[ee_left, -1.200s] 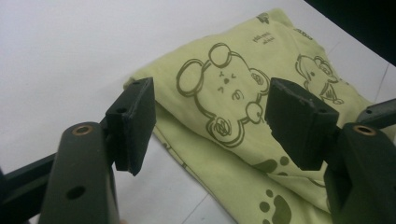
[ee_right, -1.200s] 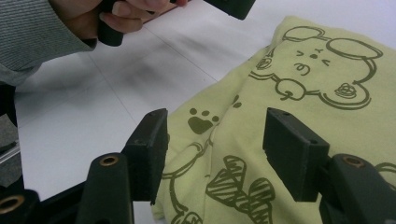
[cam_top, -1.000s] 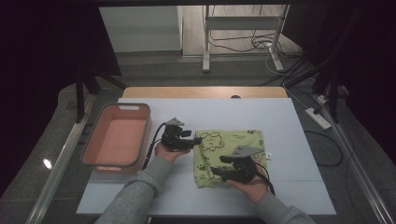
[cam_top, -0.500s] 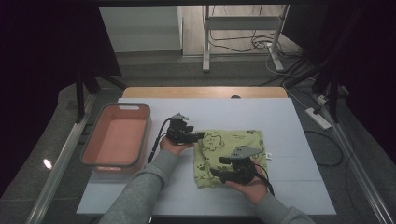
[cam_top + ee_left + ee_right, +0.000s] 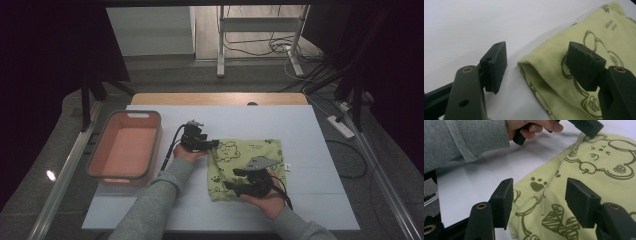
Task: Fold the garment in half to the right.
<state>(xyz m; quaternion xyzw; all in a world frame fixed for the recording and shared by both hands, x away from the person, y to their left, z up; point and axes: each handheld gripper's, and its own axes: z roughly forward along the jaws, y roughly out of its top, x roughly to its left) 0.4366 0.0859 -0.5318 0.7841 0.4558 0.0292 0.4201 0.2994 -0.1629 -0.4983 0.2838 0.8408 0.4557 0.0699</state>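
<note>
Folded green cloth (image 5: pixel 247 167): far-left corner between the open left gripper (image 5: pixel 212 144) jaws; near-left edge between the open right gripper (image 5: pixel 231 179) jaws, ungripped.

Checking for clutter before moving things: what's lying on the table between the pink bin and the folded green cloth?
In the high view, the left hand-held gripper and its cable lie between bin and cloth.

We see our left gripper (image 5: pixel 212 144) at the folded green cloth's (image 5: pixel 260 150) ten o'clock corner, our right gripper (image 5: pixel 234 179) over its six o'clock edge.
</note>
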